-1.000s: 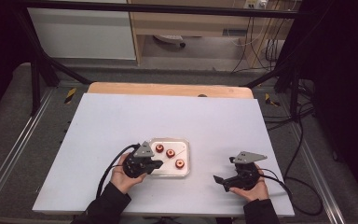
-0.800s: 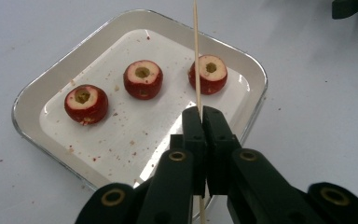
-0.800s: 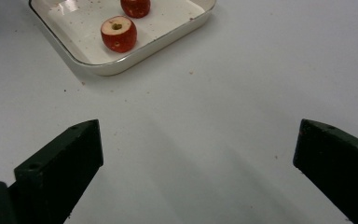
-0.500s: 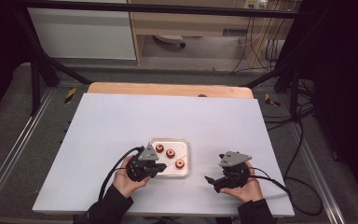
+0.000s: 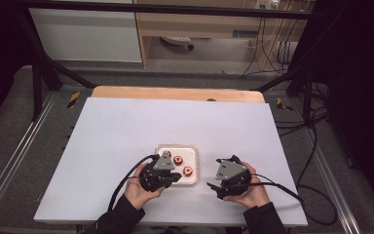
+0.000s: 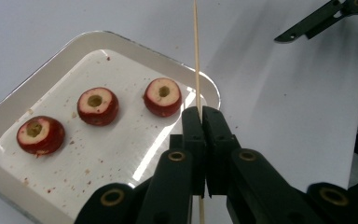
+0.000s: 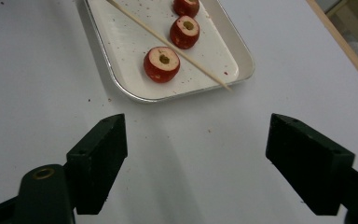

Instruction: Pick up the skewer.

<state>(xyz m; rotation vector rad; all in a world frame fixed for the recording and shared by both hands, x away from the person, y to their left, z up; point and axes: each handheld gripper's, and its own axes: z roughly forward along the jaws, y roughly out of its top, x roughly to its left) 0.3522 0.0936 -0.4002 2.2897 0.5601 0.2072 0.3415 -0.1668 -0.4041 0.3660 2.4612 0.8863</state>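
Sitting roughly mid-table toward the person's side: small white tray (image 5: 177, 148), using that as the anchor for everything. Holding three cored red fruit pieces (image 6: 98, 106), spaced apart in a loose row on the tray floor, none touching the rim.

Clamping a thin wooden skewer (image 6: 196, 56): left gripper (image 6: 200, 114), jaws pressed tight together on the stick right at the tray's near corner. Running out past the pads and crossing over the tray's rim in the left gripper view; in the right gripper view, slanting diagonally above the tray with the pointed tip poking just past the rim over bare table. Passing just beside one fruit piece, can't tell if actually touching.

Hovering off to the side of the tray, well apart from it: right gripper (image 7: 196, 158), jaws standing wide and just been closing in a bit, nothing between them, only blank table surface under the gap.

Looking at open room: plenty of bare white table (image 5: 126, 126) beyond the tray's far edge and out to both sides. Getting tighter on the near side, both hands sitting close to the table's front edge
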